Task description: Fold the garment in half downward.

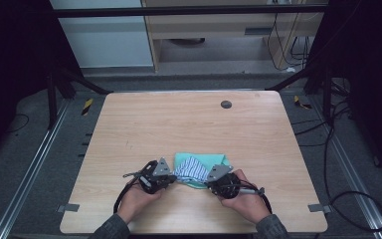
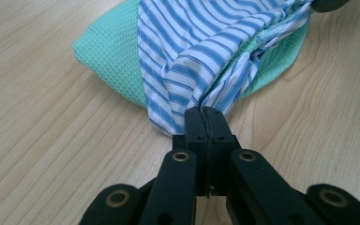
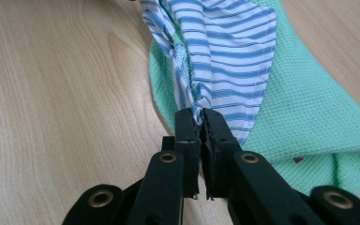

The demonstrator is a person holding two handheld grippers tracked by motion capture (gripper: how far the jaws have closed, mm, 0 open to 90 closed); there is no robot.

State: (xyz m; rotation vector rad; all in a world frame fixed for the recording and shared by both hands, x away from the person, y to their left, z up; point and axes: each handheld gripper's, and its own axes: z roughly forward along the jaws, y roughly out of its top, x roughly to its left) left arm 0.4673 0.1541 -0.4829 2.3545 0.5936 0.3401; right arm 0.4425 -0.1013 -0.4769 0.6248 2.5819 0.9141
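Pinching the striped cloth with your left tool and right tool clenched above the green cloth near the desk's front, you likely needed to spread it next.

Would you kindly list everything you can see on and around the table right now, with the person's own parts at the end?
Striped cloth: one, blue and white, near edge of the table at its middle, lying on the green cloth, pinched at both ends.
Green cloth: one, mint green, waffle-textured, flat on the table beneath the striped cloth.
Table: one, light wood, centre of the high view.
Dark round disc: one, set in the tabletop at its far side.
Cables: several, black, on the floor right of the table.
Left gripper: one, black, shut on the striped cloth.
Right gripper: one, black, shut on the striped cloth.
Hands: two, holding the grippers at the near edge.
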